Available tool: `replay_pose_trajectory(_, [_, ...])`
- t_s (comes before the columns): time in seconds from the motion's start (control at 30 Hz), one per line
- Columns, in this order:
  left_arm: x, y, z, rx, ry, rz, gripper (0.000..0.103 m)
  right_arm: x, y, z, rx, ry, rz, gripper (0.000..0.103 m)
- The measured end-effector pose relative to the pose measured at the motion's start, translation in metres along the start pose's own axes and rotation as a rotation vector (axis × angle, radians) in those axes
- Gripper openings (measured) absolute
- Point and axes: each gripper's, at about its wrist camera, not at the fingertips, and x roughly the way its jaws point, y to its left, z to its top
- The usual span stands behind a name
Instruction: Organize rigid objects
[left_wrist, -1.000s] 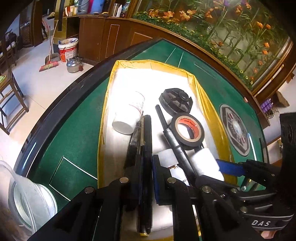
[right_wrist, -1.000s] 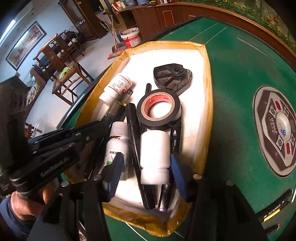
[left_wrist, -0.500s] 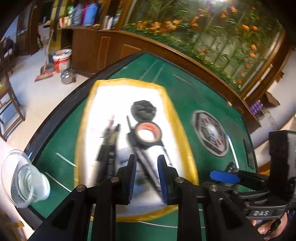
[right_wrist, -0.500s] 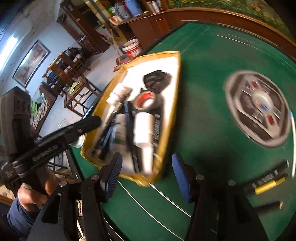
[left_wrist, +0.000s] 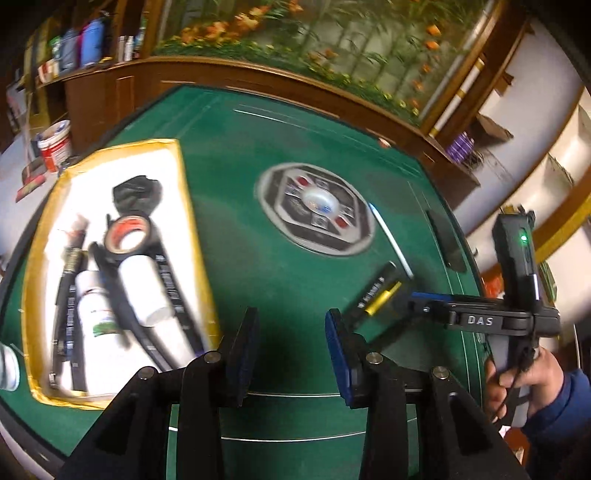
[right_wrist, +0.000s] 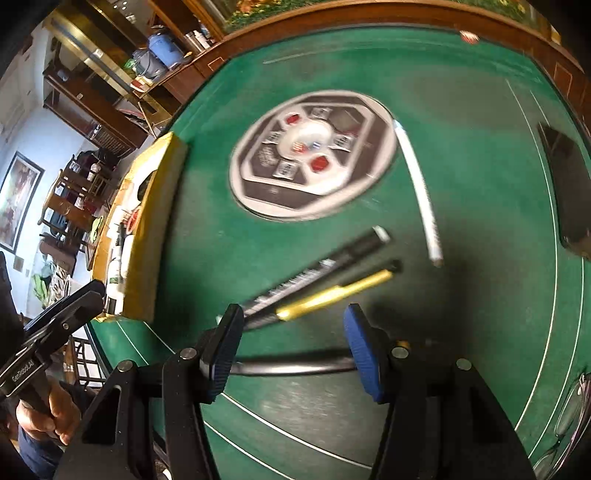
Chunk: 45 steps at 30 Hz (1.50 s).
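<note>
A yellow-rimmed white tray (left_wrist: 192, 206) at the left holds a tape roll (left_wrist: 127, 236), two white bottles (left_wrist: 142, 288), dark pens and a black plastic piece (left_wrist: 136, 192). My left gripper (left_wrist: 291, 343) hangs over bare green felt to the right of the tray, its jaws opening with nothing between them. My right gripper (right_wrist: 293, 343) is open above loose pens: a black marker (right_wrist: 321, 269), a yellow pen (right_wrist: 332, 295) and a thin black pen (right_wrist: 291, 365) lying crosswise under its fingertips. A white pen (right_wrist: 417, 192) lies farther off.
A round emblem plate (right_wrist: 310, 158) sits in the middle of the green table (right_wrist: 461, 110). A dark phone (right_wrist: 565, 184) lies near the right edge, glasses (right_wrist: 569, 417) at the lower right. A clear cup (left_wrist: 7, 365) stands left of the tray. A wooden rail borders the far side.
Both grippers have swung right, away from the tray and over the felt. The left jaws, shut among the tray's pens before, have come apart and are empty. The right gripper is now over the loose pens.
</note>
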Motion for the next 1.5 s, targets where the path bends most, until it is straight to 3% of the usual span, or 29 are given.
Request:
replay_pose_trajectory(0.13, [0.01, -0.015, 0.002, 0.02, 0.018, -0.004, 0.038, 0.013, -0.006, -0.012, -0.032, 0.061, 0.034, 0.056])
replay_pose_trajectory(0.27, [0.018, -0.027, 0.005, 0.037, 0.033, -0.003, 0.038, 0.021, 0.011, -0.03, -0.129, 0.127, 0.066, 0.056])
replay_pose_trajectory(0.37, [0.025, -0.033, 0.009, 0.056, 0.044, 0.0, 0.038, 0.021, 0.023, -0.04, -0.225, 0.144, 0.04, 0.056])
replay_pose_trajectory(0.4, [0.027, -0.036, 0.01, 0.062, 0.05, 0.0, 0.038, 0.021, 0.027, -0.042, -0.265, 0.139, 0.001, 0.051])
replay_pose_trajectory(0.43, [0.03, -0.038, 0.011, 0.068, 0.055, 0.001, 0.038, 0.022, 0.031, -0.045, -0.298, 0.136, -0.031, 0.035])
replay_pose_trajectory(0.47, [0.032, -0.04, 0.012, 0.074, 0.059, 0.0, 0.038, 0.023, 0.034, -0.048, -0.332, 0.137, -0.057, 0.026])
replay_pose_trajectory(0.57, [0.042, -0.048, 0.016, 0.105, 0.078, -0.007, 0.038, 0.022, 0.04, -0.057, -0.404, 0.131, -0.117, 0.015])
replay_pose_trajectory(0.67, [0.054, -0.057, 0.02, 0.15, 0.103, -0.011, 0.038, 0.011, 0.03, -0.059, -0.372, 0.117, -0.113, 0.014])
replay_pose_trajectory(0.8, [0.074, -0.071, 0.025, 0.22, 0.136, -0.012, 0.047, -0.012, 0.009, -0.066, -0.317, 0.099, -0.133, 0.014])
replay_pose_trajectory(1.17, [0.133, -0.107, 0.033, 0.472, 0.243, -0.004, 0.046, -0.026, -0.042, -0.082, -0.132, 0.094, -0.158, 0.014])
replay_pose_trajectory(1.37, [0.152, -0.109, 0.038, 0.505, 0.265, 0.017, 0.038, -0.028, -0.052, -0.089, -0.09, 0.094, -0.156, 0.014])
replay_pose_trajectory(1.4, [0.152, -0.108, 0.038, 0.502, 0.262, 0.026, 0.025, -0.029, -0.052, -0.089, -0.09, 0.093, -0.155, 0.014])
replay_pose_trajectory(1.5, [0.152, -0.099, 0.037, 0.445, 0.242, 0.075, 0.014, -0.03, -0.053, -0.091, -0.089, 0.092, -0.159, 0.015])
